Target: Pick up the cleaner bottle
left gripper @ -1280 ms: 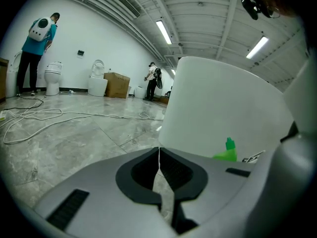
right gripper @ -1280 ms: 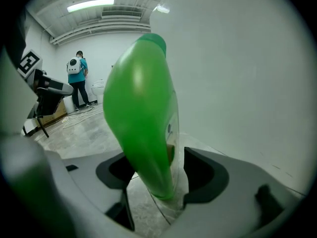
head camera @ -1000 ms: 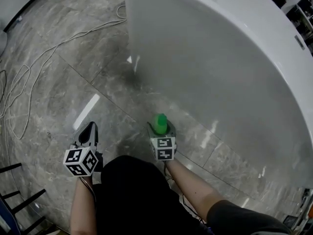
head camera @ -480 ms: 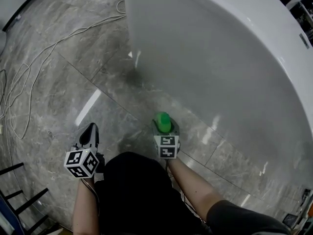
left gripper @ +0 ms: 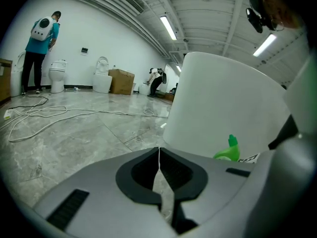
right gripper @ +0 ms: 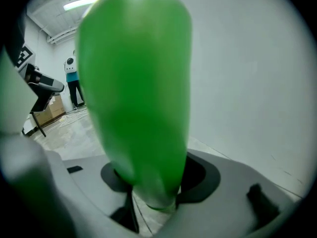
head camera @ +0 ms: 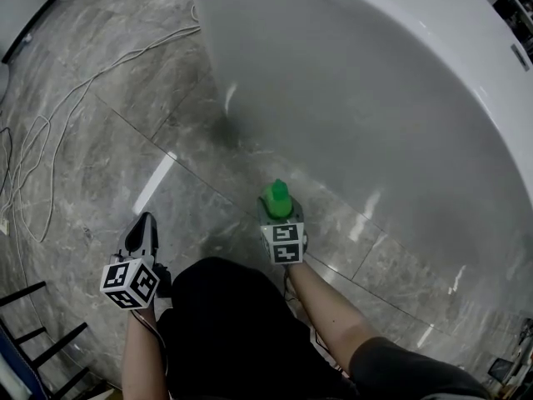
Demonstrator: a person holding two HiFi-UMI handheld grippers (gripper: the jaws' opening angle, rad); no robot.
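**Operator:** What's there, left to right?

**Spotter:** On your far left, a few thin white cables (head camera: 50, 140) loop over the floor (head camera: 100, 165), which is polished grey stone-look tile. Then you have two grippers and one bottle. Your left gripper (head camera: 143, 223) hangs over bare tile with its grey jaws pressed together and nothing between them.

**Operator:** And the right one?

**Spotter:** Your right gripper (head camera: 280, 217) is pinching the one cleaner bottle (head camera: 276, 197). It's glossy green plastic, rounded and narrowing toward the top. It sits upright at the foot of the bathtub (head camera: 375, 98), the single big white tub with a smooth curved wall on your right. I can't tell whether the bottle is off the floor.

**Operator:** Anything different from a second ago?

**Spotter:** Your right jaws have just been closing on the bottle. The bottle is on the same tile by the tub, and your left gripper has barely shifted.
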